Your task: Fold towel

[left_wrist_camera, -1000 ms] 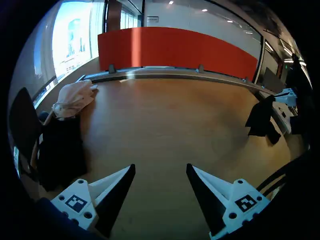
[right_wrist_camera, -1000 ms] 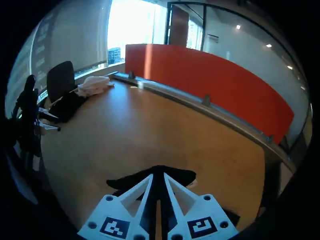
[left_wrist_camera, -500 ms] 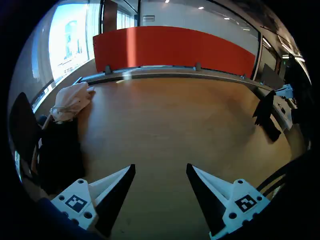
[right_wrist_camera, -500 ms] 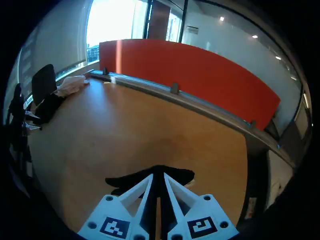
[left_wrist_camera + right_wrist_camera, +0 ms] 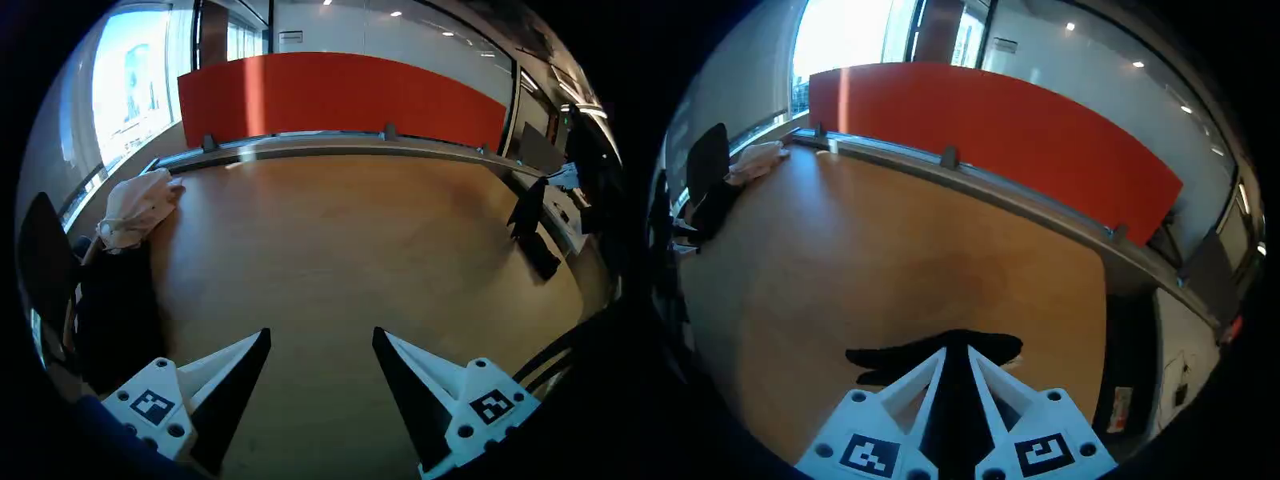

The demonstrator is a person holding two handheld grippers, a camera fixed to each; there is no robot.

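Towel (image 5: 936,358), a black cloth, lies bunched low in the middle of the right gripper view, spread to both sides of the fingertips on the wooden table (image 5: 880,256). In the left gripper view the same dark towel (image 5: 532,232) shows at the far right edge of the frame, part of it raised off the tabletop and part lying on it.

The wooden table (image 5: 336,232) takes up most of the middle of both views. A long red partition (image 5: 344,96) runs along its far edge, across the top of the frame. A bright window (image 5: 132,88) stands at the upper left. A black heap (image 5: 116,312) sits at the lower left of the left gripper view, with a cream bundle (image 5: 136,208) just above it and a dark chair (image 5: 44,256) at the left edge.

The left gripper (image 5: 321,332), at the bottom of its view, has its jaws spread wide over bare wood, holding and touching nothing. The right gripper (image 5: 956,352), at the bottom of its view, has its jaws drawn almost together, with only a narrow dark slit between them, and they pinch the towel at their tips.
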